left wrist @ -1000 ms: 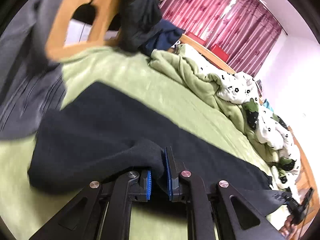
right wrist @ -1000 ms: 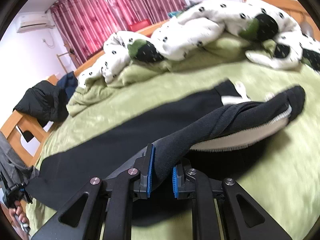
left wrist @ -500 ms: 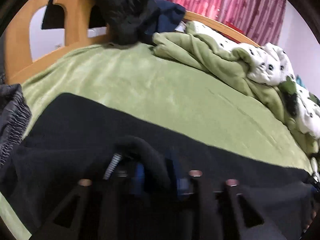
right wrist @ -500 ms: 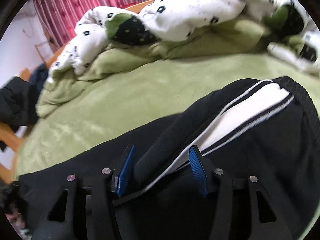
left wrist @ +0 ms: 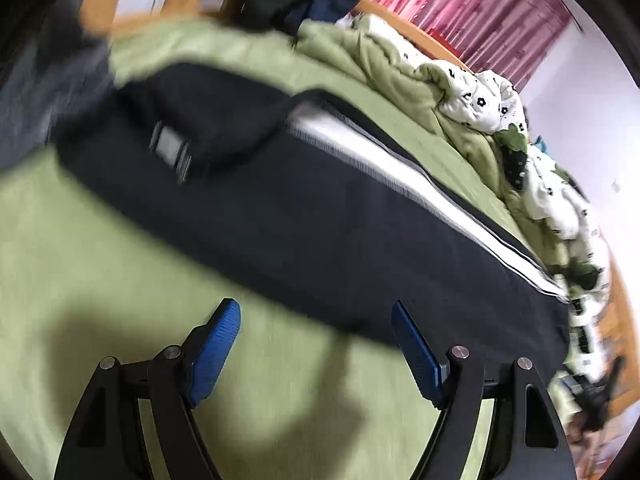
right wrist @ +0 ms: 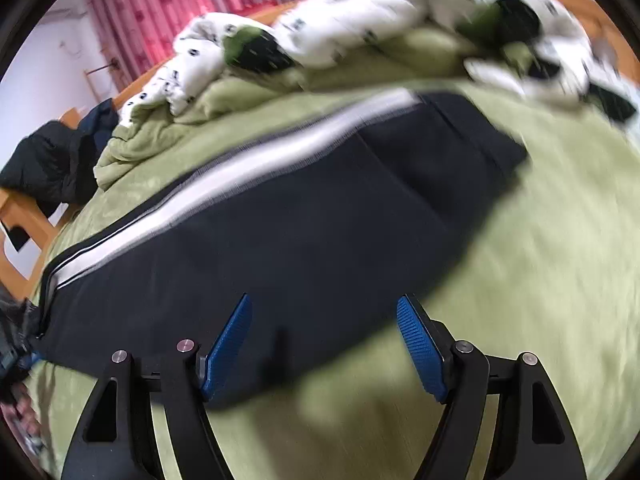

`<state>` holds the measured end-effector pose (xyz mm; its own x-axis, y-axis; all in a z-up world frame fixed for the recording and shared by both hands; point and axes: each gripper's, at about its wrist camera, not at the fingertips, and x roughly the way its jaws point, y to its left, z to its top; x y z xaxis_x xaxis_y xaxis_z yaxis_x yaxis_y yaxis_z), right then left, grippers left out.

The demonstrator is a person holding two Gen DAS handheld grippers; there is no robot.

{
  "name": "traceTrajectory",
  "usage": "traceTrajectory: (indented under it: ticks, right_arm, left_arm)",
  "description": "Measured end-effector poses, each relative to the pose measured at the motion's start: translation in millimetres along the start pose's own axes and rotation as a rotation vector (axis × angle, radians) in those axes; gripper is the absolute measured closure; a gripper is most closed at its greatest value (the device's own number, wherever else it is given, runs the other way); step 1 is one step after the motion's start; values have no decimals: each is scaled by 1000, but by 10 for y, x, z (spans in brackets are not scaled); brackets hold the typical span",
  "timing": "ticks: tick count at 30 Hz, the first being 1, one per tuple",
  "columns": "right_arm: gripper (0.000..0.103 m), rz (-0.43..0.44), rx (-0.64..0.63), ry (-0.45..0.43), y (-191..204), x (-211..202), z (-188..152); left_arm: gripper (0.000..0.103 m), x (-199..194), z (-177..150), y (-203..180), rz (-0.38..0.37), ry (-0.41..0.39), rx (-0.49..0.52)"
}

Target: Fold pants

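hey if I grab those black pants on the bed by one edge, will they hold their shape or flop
Probably flop: the pants are soft knit, lying flat and following the green blanket. A one-edge lift would likely undo the lengthwise fold. They look thick, so likely grippy, not slippery.

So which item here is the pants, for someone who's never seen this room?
Start at the green bedspread covering the bed. The pants lie flat along it, in front of the crumpled flower-print duvet. They are the only dark garment with a white side stripe.

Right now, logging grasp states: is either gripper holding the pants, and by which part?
Neither. Left gripper and right gripper have just opened, empty; the pants lie folded lengthwise on the bed.
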<state>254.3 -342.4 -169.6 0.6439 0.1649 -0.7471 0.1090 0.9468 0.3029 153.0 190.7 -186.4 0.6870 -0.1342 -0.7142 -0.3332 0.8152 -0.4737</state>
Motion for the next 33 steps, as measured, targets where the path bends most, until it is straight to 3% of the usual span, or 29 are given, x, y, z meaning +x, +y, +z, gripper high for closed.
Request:
traceTrajectory:
  ticks: [3,6,11,13,15,16,17,19,23,26,29,33]
  right_arm:
    - [29,47,86,16,-197,23,-172]
    - [29,88,139,0,-279,92,-137]
    - [29,113,205,4,-339,395,180]
    - [29,97,190,-7,-333,526,356]
    - [46,46,188,-5,-339,695,554]
    - [65,18,210,2,-373,764,624]
    - [74,36,252,-1,-434,818,696]
    - [85,88,349,-12,-567,846,768]
    - [90,107,366,-66,-578,560,731]
    - [90,127,341,-94,-581,213,660]
    - [90,90,303,-99,-651,-174,492]
    - [90,57,293,-83,-1044,-702,200]
  left_arm:
    - [27,-29,-128,94,-50,-23,-48]
    - [27,76,23,219,-98,-17,-146]
    - [30,274,318,367,-80,-89,-281]
    - [41,372,403,331,-30,-108,-273]
    - [60,458,456,292,40,-113,-251]
    - [74,495,488,276,84,-127,-238]
    - [82,509,499,274,106,-140,-241]
    - [86,494,508,299,103,-148,-265]
    - [91,320,481,270,112,-153,-232]
    - [93,59,405,209,67,-144,-198]
    - [93,-205,216,137,27,-112,-150]
    - [93,-485,-212,36,-9,-34,-77]
